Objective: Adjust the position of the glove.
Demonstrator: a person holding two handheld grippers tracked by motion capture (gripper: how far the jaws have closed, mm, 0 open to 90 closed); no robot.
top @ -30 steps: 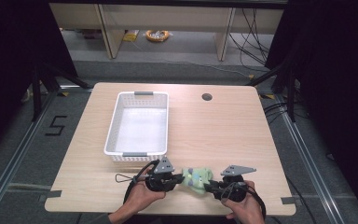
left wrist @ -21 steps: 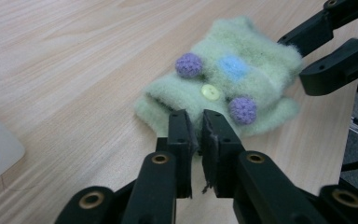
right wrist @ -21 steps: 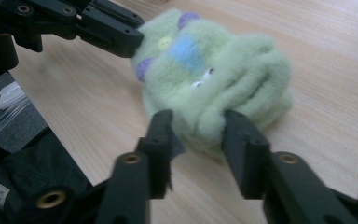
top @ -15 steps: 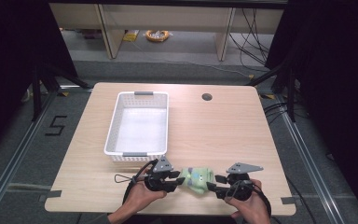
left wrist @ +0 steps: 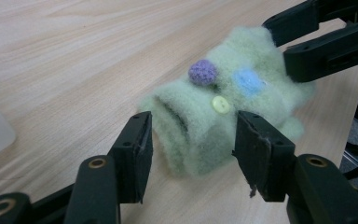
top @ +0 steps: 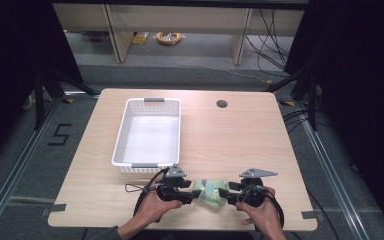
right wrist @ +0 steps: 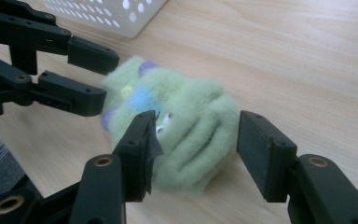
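Fuzzy pale-green knitted glove (top: 210, 191) lies on the wooden tabletop (top: 240, 140), just in front of the white perforated plastic basket (top: 150, 131). Left claw (left wrist: 191, 149) & right claw (right wrist: 196, 149) both spread, flanking opposite ends w/o pinching. Glove looks soft, light, floppy; purple pom-pom, yellow button. Probably best pinched at thick bunched folds, not trim.

A fuzzy pale-green glove (left wrist: 223, 116) lies folded on the counter (top: 230, 135) between my jaws, dotted with purple, blue and yellow buttons.
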